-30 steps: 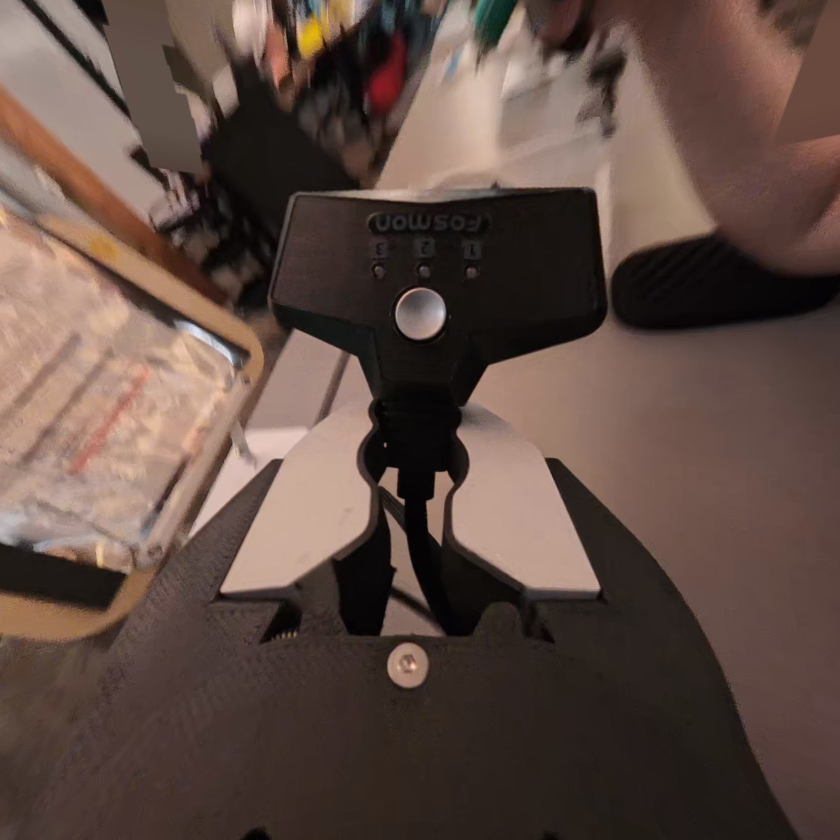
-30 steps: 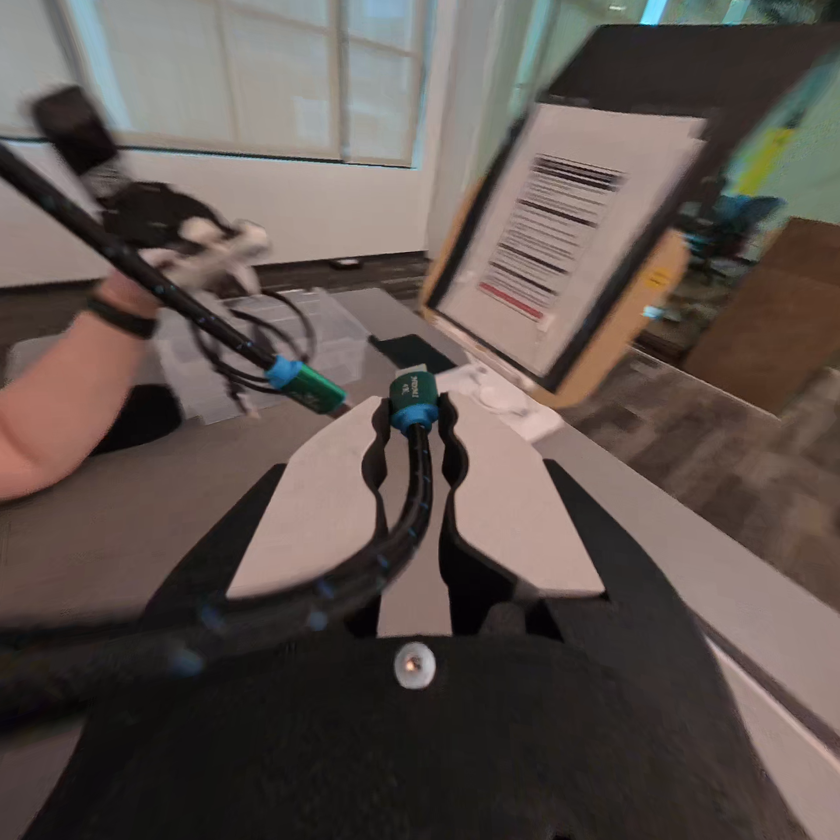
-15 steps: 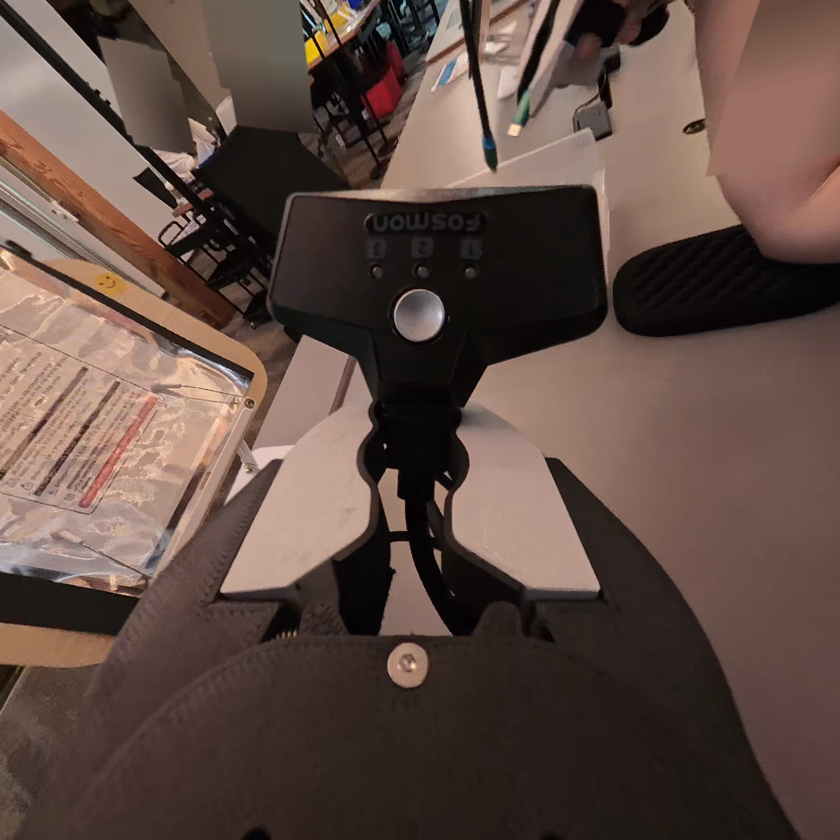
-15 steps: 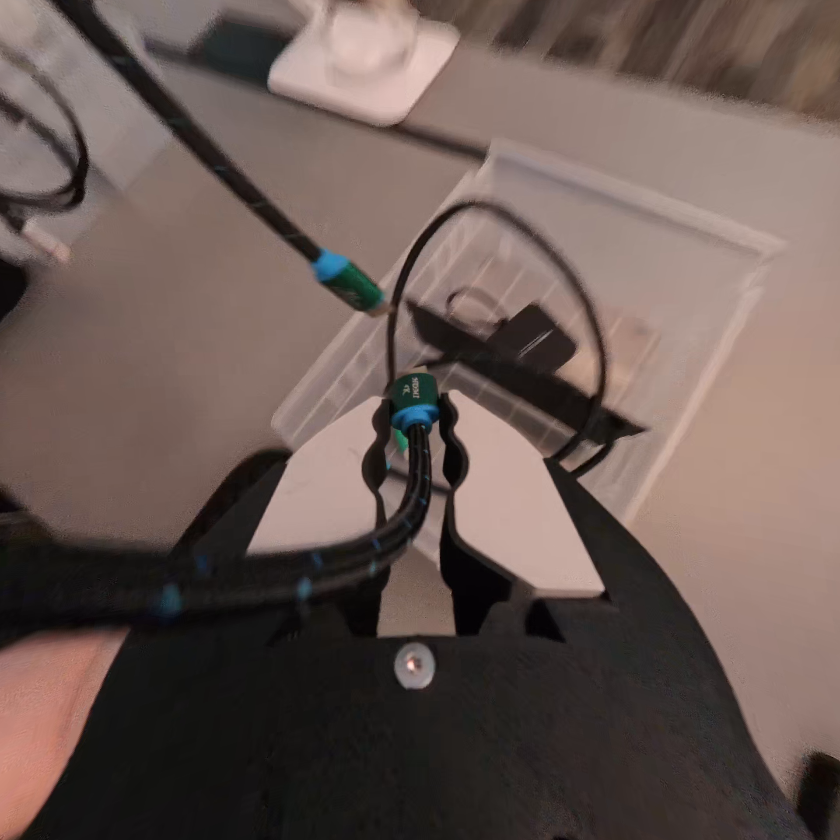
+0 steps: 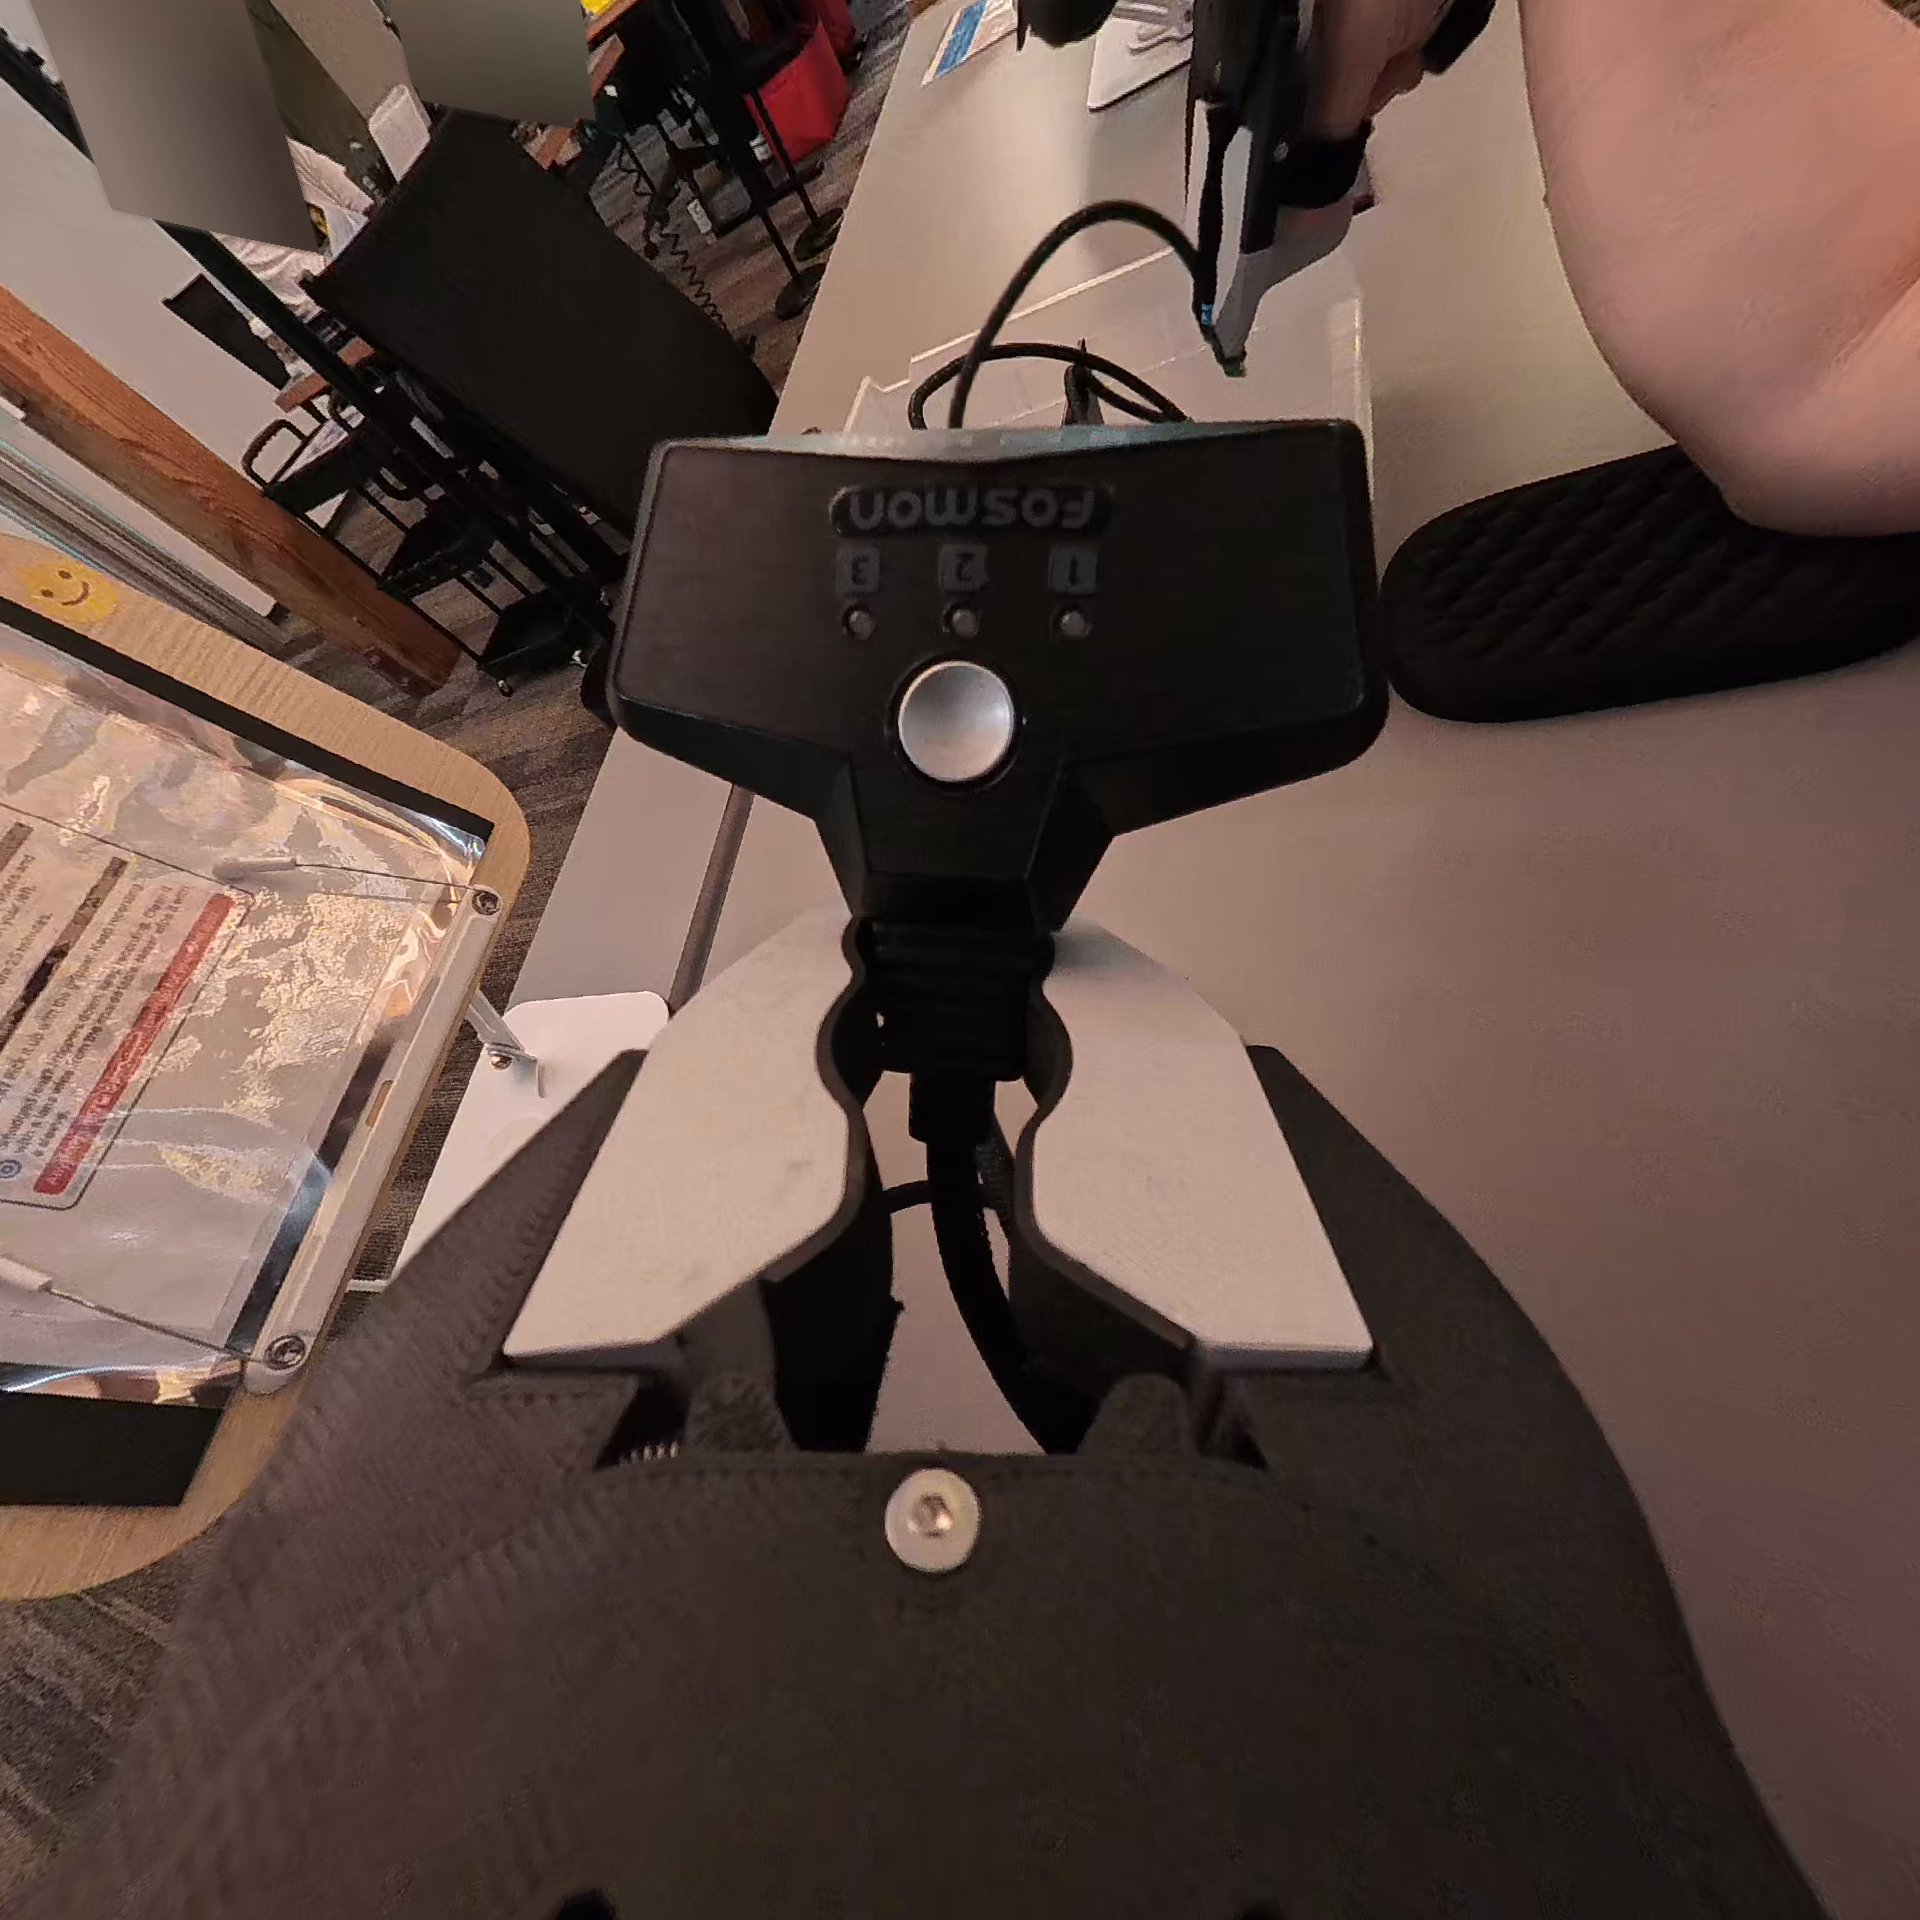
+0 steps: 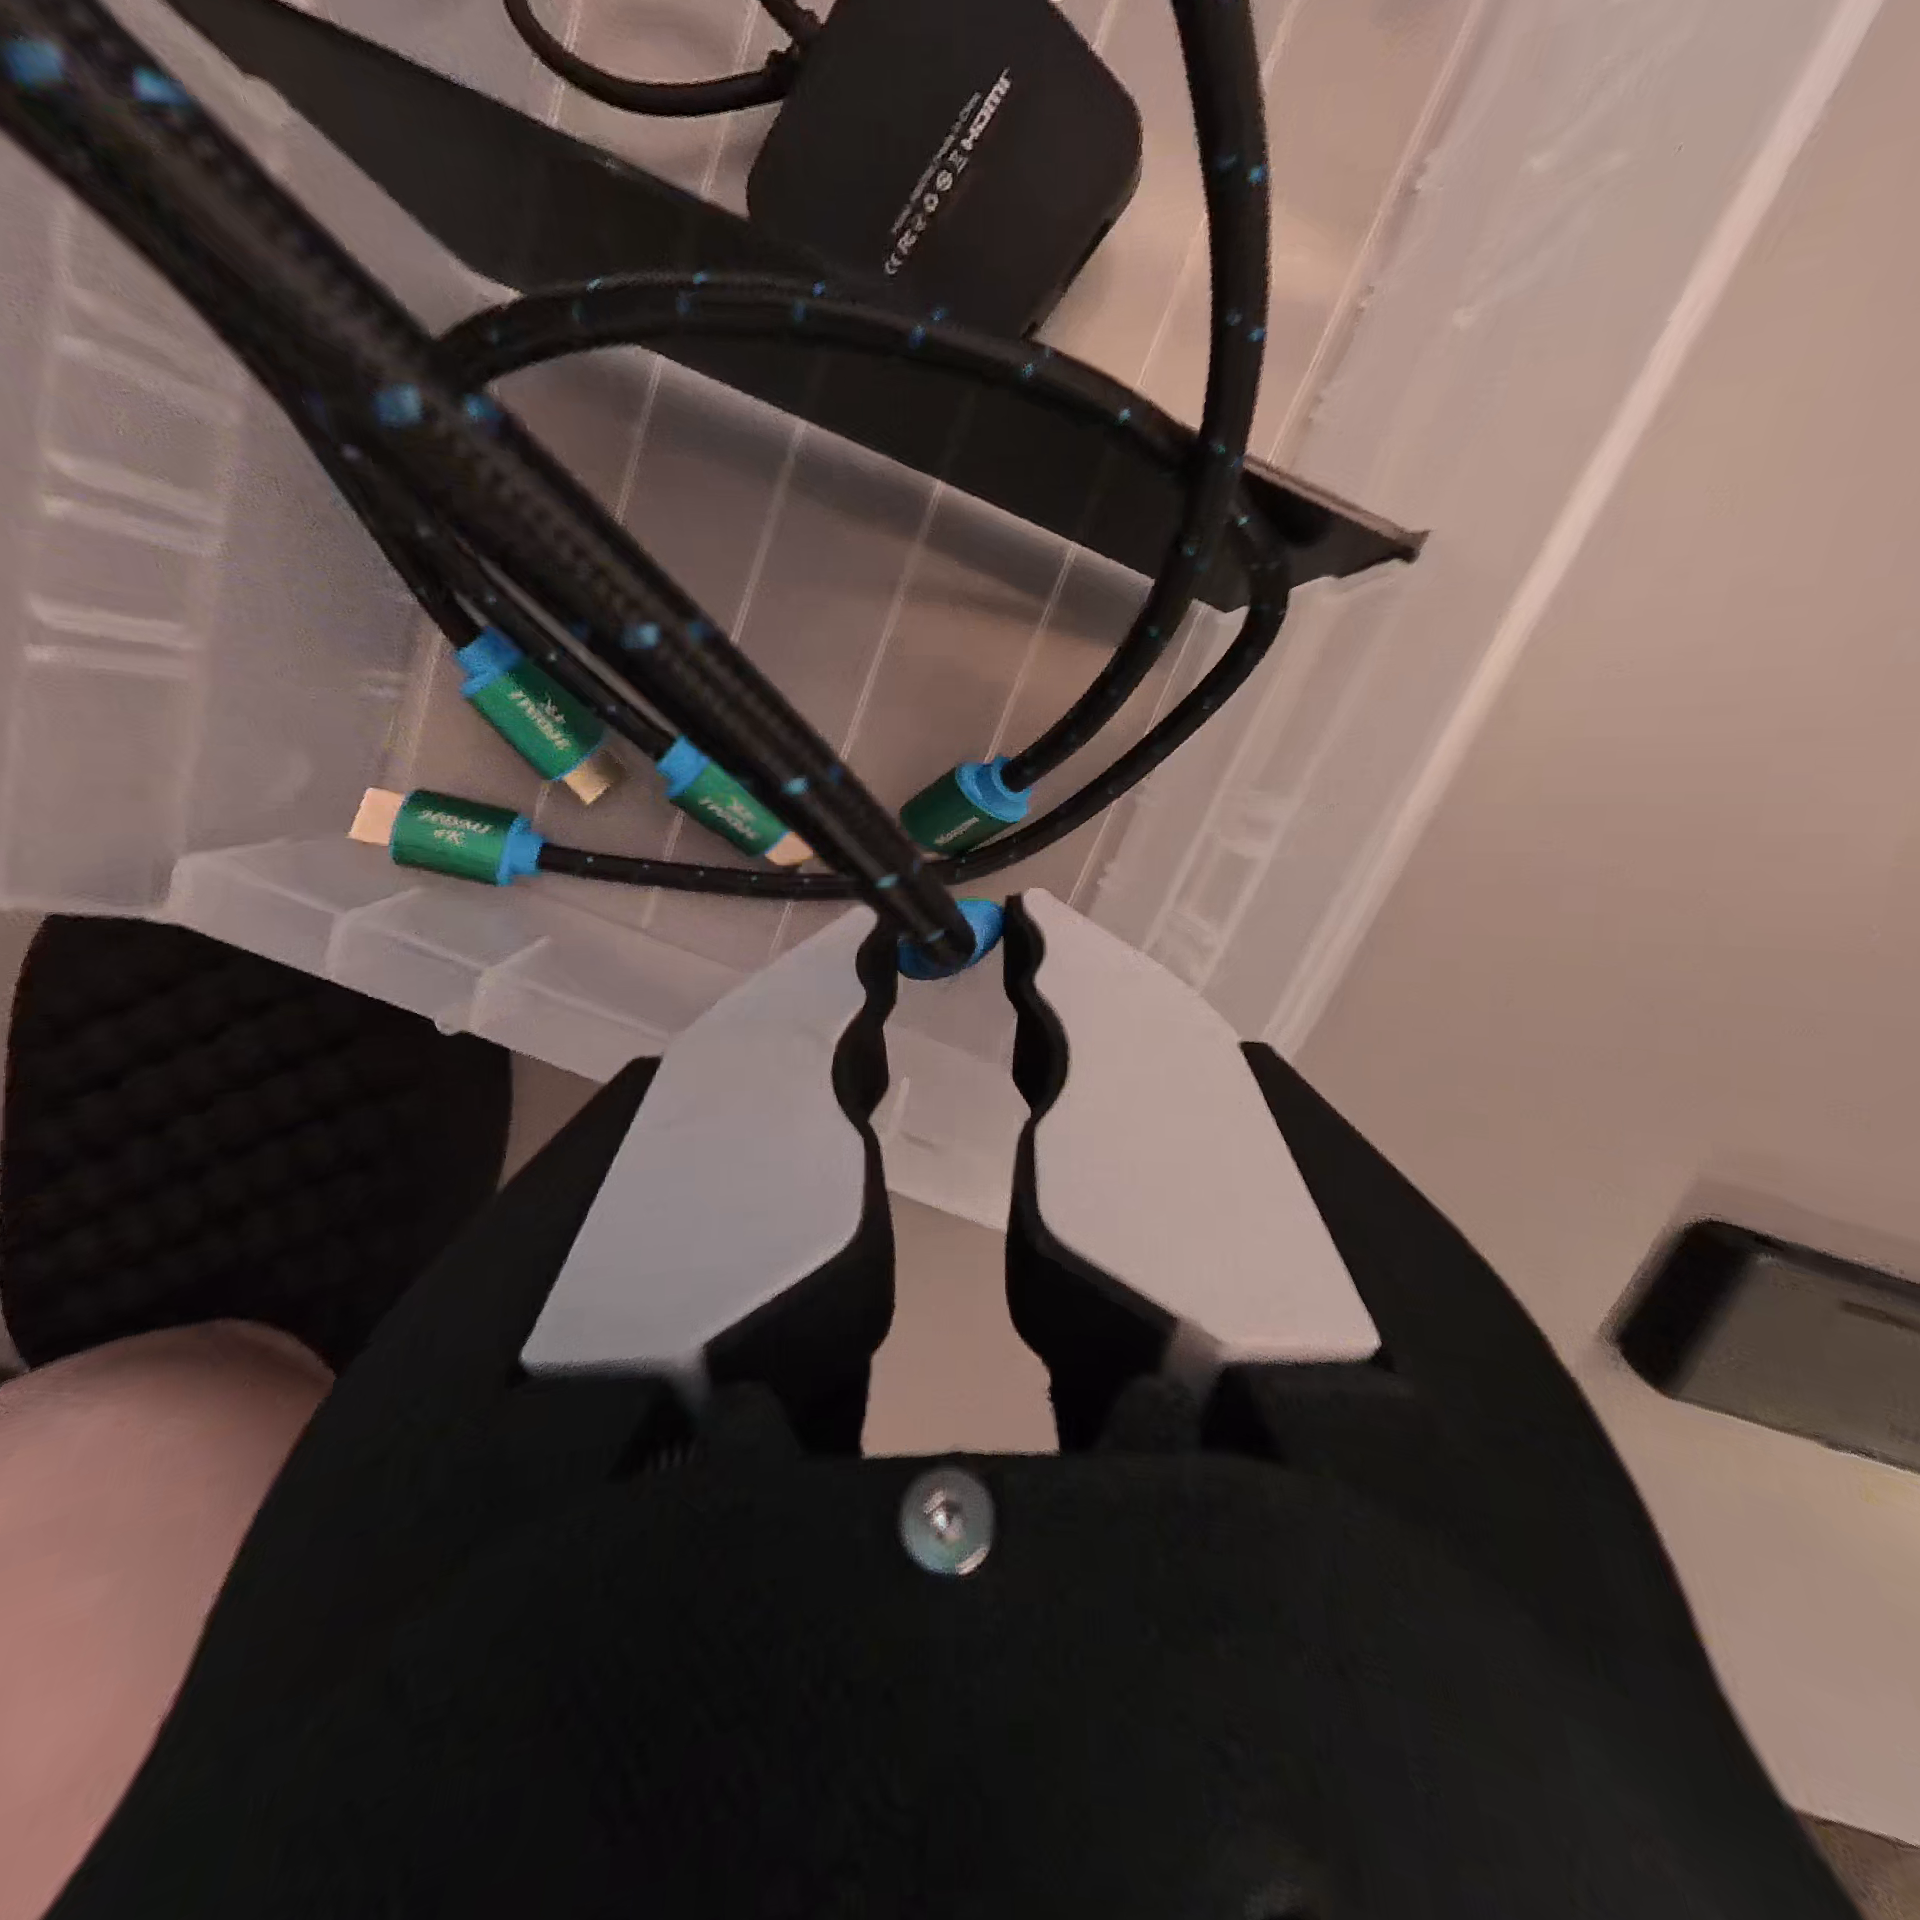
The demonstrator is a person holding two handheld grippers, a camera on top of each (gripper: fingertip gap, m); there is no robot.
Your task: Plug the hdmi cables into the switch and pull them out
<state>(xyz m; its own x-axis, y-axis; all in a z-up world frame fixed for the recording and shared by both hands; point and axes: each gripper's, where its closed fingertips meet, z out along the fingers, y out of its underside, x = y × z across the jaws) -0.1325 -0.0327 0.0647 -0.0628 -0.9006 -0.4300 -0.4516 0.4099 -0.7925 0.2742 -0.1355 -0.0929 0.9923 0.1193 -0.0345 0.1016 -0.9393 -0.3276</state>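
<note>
In the left wrist view, the left gripper (image 5: pixel 951 997) is seen narrowed around the ribbed black neck at the rear of the black switch (image 5: pixel 992 634), which is clamped between the fingertips (image 5: pixel 774 1023) and held out in front of the camera, above the grey table (image 5: pixel 1558 1143). A round silver button and three small indicator dots are shown on the switch's top face, and its black lead (image 5: pixel 971 1236) is run back between the fingers. Beyond the switch, a clear plastic tray (image 5: pixel 1340 343) is seen on the table, with the right gripper (image 5: pixel 1231 332) pointed down over it. A black padded rest (image 5: pixel 1621 613) lies to the right under a forearm, and a framed sheet (image 5: pixel 197 1049) stands at the left. In the right wrist view, the right gripper (image 6: pixel 945 930) is seen narrowly parted, with the blue collar of a braided hdmi cable (image 6: pixel 499 488) pinched at the very tips; the plug itself is hidden. The gripper is aimed down into the clear tray (image 6: pixel 436 935), where four green-bodied plugs (image 6: pixel 525 717) lie loose, just beyond the fingertips. A second black box (image 6: pixel 935 156) is seen farther back in the tray.
</note>
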